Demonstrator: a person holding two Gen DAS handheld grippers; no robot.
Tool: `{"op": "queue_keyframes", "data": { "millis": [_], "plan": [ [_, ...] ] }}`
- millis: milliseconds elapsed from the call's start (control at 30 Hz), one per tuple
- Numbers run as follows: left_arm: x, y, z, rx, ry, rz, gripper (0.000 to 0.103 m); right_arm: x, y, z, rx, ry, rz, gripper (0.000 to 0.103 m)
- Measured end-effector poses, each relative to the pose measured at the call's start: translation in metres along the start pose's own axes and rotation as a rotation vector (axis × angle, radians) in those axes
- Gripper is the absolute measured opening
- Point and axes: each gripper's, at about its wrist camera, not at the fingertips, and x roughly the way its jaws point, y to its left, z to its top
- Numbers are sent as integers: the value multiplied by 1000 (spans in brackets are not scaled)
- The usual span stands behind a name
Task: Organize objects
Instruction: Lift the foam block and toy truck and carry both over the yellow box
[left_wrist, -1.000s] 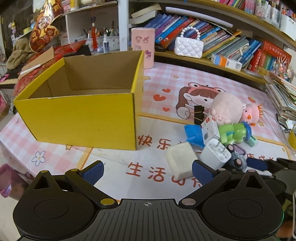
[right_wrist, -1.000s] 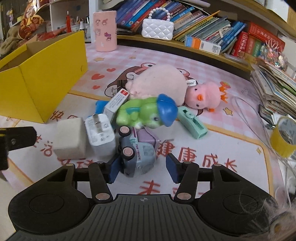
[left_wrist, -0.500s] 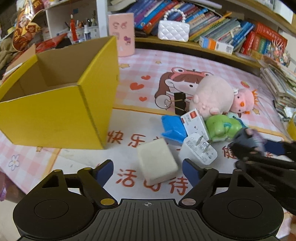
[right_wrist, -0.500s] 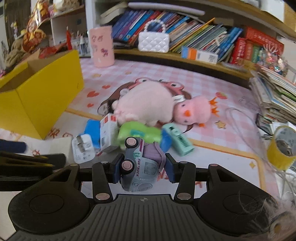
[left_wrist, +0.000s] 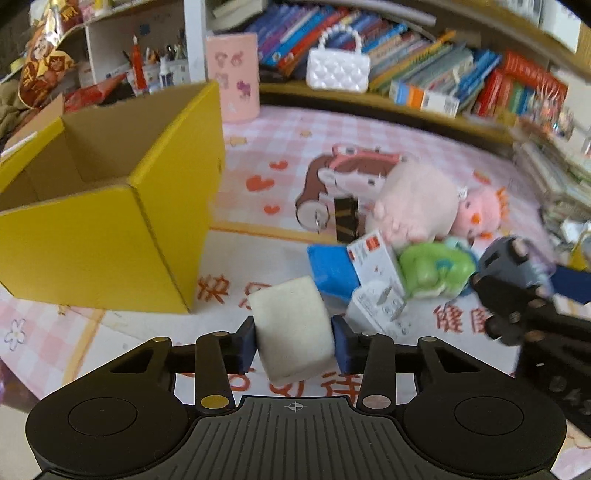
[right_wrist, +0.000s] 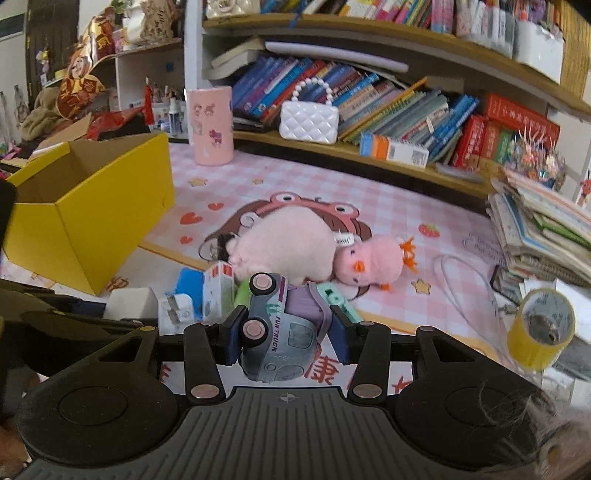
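Observation:
In the left wrist view, a white foam block (left_wrist: 291, 325) sits between the pads of my left gripper (left_wrist: 293, 339). The jaws are closing and press on its two sides. My right gripper (right_wrist: 286, 332) is shut on a grey and purple toy truck (right_wrist: 277, 343), held above the mat. The same truck (left_wrist: 513, 262) shows at the right of the left wrist view. An open yellow cardboard box (left_wrist: 92, 240) stands to the left, with nothing visible inside. A heap of other items lies between the two grippers: a white charger (left_wrist: 376, 306), a green toy (left_wrist: 432, 269) and a pink plush (right_wrist: 284, 247).
A pink chick plush (right_wrist: 373, 266), a mint comb-like piece (right_wrist: 338, 301) and a blue object (left_wrist: 328, 269) lie in the heap. A yellow tape roll (right_wrist: 539, 332) and a stack of books (right_wrist: 543, 229) are at the right. A pink cup (right_wrist: 210, 125) and bookshelves line the back.
My left gripper moved in around the white block and its jaws came together on it. My right gripper closed on the toy truck and lifted it off the mat.

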Motion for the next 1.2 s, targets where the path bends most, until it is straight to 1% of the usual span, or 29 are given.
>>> {"op": "queue_keyframes", "data": {
  "millis": [167, 300, 367, 467, 567, 633, 767, 967, 1100, 1200],
  "plan": [
    [-26, 26, 0, -47, -49, -33, 40, -7, 20, 2, -26, -21, 0, 43],
    [-37, 50, -7, -72, -47, -59, 40, -15, 39, 4, -25, -39, -15, 43],
    [-41, 59, -7, -71, -52, -68, 40, -19, 50, 3, -10, -38, -22, 43],
    [-52, 76, -9, -60, -79, -80, 40, -21, 70, 3, 17, -24, -13, 43],
    [-67, 97, -14, -36, -105, -73, 40, -24, 97, 1, 18, -9, -3, 43],
    [-73, 113, -19, -41, -105, -74, 40, -28, 115, -1, 10, -7, 5, 43],
    [-84, 146, -28, -93, -78, -96, 40, -33, 152, -3, -1, 3, 10, 43],
    [-102, 184, -45, -71, -93, -86, 40, -37, 196, -14, 28, 35, 17, 43],
    [-110, 209, -59, -60, -76, -75, 40, -37, 225, -23, 49, 62, 28, 43],
    [-114, 226, -65, -61, -70, -72, 40, -38, 243, -27, 61, 57, 33, 43]
  ]
}}
